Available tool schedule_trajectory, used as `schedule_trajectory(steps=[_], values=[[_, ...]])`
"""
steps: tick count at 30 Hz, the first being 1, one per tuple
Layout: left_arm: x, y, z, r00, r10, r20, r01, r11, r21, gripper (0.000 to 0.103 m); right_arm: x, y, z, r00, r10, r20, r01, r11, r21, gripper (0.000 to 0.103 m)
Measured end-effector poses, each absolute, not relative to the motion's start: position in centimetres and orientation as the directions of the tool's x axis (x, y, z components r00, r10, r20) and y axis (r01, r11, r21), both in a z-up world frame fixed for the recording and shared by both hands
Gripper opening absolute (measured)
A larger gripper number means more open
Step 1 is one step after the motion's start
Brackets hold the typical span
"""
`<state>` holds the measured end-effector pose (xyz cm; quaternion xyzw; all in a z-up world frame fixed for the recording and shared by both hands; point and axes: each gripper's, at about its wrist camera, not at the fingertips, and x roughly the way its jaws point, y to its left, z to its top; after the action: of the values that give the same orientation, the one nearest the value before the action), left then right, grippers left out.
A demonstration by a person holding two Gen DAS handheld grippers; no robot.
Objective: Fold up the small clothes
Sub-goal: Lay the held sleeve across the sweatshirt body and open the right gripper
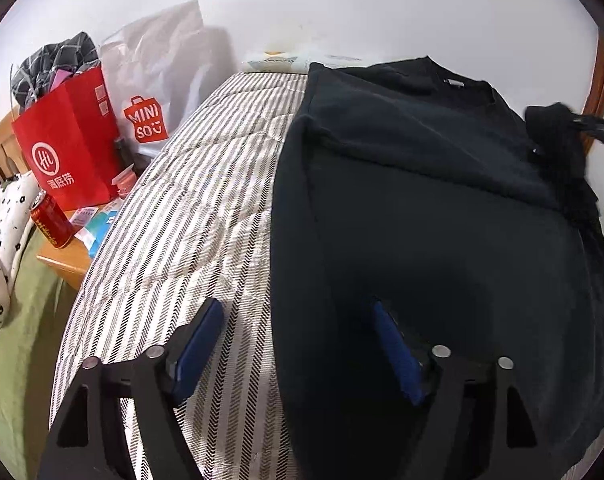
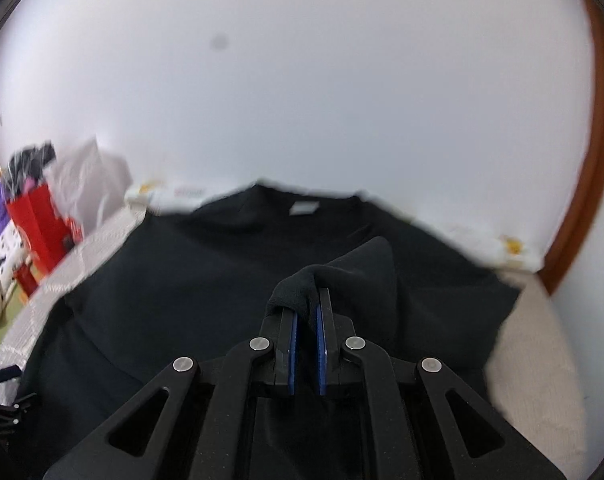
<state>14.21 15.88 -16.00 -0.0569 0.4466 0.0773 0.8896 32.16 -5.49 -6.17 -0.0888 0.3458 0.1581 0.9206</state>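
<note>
Left wrist view: the left hand-held gripper (image 1: 297, 344) sits at the bottom of the frame with its blue-padded fingers spread wide and nothing between them. One finger lies over the striped bed cover (image 1: 189, 216), the other over the black shirt (image 1: 422, 220), so the gap straddles the shirt's near left edge. The shirt fills the centre and right of the frame, lying on the bed with its collar and white label toward the wall at the top. A sleeve or side panel already lies folded across the chest as a dark band in the upper middle. At the right edge, a bunched bit of black cloth is lifted by the right hand-held gripper (image 1: 594, 124), seen blurred. On the left of the frame a red paper bag (image 1: 69, 148), a white Miniso bag (image 1: 153, 92) and a red can (image 1: 51, 220) stand on a wooden counter (image 1: 67, 264) beside the bed.

Right wrist view: the right hand-held gripper (image 2: 306, 312) is closed almost fully, pinching a fold of the shirt (image 2: 221, 272) that drapes over the fingertips, raised above the spread body of the garment. The picture is blurred with motion.

Judged from this, the fold is under way: one side looks turned in, the right side is being carried over, and the crosswise fold and final tidying remain.
</note>
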Motion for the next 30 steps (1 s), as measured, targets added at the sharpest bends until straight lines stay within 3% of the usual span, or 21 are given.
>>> schedule_trajectory(steps=[3, 6, 8, 10, 13, 16, 18, 19, 23, 27, 30], values=[[14.2, 15.9, -16.0, 0.589, 0.079, -0.804, -0.184, 0.982, -0.038, 0.080, 32.7, -4.3, -9.3, 0.665, 0.214, -0.716, -0.360, 0.931, -0.056, 0.013], [14.2, 15.8, -16.1, 0.587, 0.082, -0.806, -0.184, 0.982, -0.034, 0.083, 33.4, -4.6, -11.8, 0.553, 0.233, -0.800, -0.378, 0.926, 0.007, 0.031], [14.3, 15.7, -16.1, 0.585, 0.083, -0.807, -0.183, 0.983, -0.031, 0.084, 32.2, -6.3, -12.1, 0.520, 0.282, -0.806, -0.388, 0.919, 0.071, 0.065], [14.3, 15.7, -16.1, 0.585, 0.081, -0.807, -0.183, 0.983, -0.034, 0.085, 30.5, -8.5, -11.5, 0.560, 0.273, -0.782, -0.373, 0.926, 0.056, 0.075], [14.3, 15.7, -16.1, 0.584, 0.081, -0.807, -0.182, 0.983, -0.033, 0.086, 28.6, -12.1, -10.9, 0.624, 0.205, -0.754, -0.326, 0.945, -0.014, 0.075], [14.3, 15.7, -16.1, 0.585, 0.081, -0.807, -0.182, 0.983, -0.033, 0.086, 28.9, -15.0, -11.9, 0.585, 0.171, -0.793, -0.267, 0.964, 0.010, 0.075], [14.3, 15.7, -16.1, 0.585, 0.082, -0.807, -0.182, 0.983, -0.032, 0.086, 29.1, -16.2, -12.4, 0.561, 0.175, -0.809, -0.247, 0.968, 0.039, 0.064], [14.3, 15.7, -16.2, 0.585, 0.082, -0.807, -0.182, 0.983, -0.033, 0.086, 29.2, -16.2, -12.6, 0.554, 0.187, -0.811, -0.246, 0.968, 0.055, 0.053], [14.3, 15.8, -16.2, 0.585, 0.082, -0.807, -0.182, 0.983, -0.032, 0.087, 28.8, -16.2, -12.5, 0.561, 0.256, -0.787, -0.261, 0.957, 0.125, 0.051], [14.3, 15.8, -16.2, 0.585, 0.082, -0.807, -0.182, 0.983, -0.032, 0.087, 28.8, -14.6, -12.0, 0.601, 0.237, -0.763, -0.262, 0.961, 0.092, 0.051], [14.3, 15.8, -16.2, 0.585, 0.081, -0.807, -0.182, 0.983, -0.033, 0.087, 29.0, -14.0, -11.8, 0.597, 0.195, -0.778, -0.250, 0.967, 0.051, 0.041]])
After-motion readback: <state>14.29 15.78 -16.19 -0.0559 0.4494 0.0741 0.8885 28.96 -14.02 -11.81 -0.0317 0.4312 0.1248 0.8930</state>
